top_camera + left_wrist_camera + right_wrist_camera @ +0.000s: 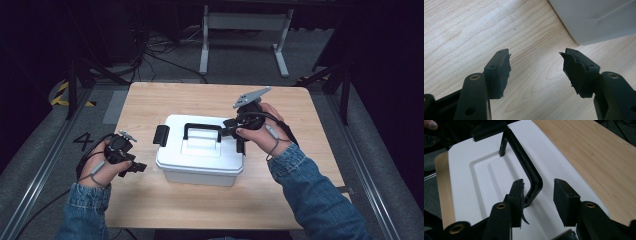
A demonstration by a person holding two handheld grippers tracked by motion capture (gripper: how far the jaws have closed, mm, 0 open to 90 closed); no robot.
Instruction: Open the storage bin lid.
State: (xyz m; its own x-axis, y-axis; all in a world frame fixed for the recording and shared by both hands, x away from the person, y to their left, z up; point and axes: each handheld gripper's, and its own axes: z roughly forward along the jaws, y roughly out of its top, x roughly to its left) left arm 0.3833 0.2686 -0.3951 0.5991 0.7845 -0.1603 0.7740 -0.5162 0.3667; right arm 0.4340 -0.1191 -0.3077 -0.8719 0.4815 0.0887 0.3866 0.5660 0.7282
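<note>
Two claws work here. The left claw (136,167) hovers spread and empty over the surface (150,200), the white box (200,172) just ahead-right. The right claw (537,200), spread, straddles the near end of the black handle (522,160), which runs straight away from it; likely nearer to grasp.

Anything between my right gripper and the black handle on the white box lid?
Nothing visible. The right gripper is open over the lid, and the handle's near end already sits between its jaws.

Wooden table (150,200); behind it, a white stand (245,30) and floor cables (160,47)
</note>
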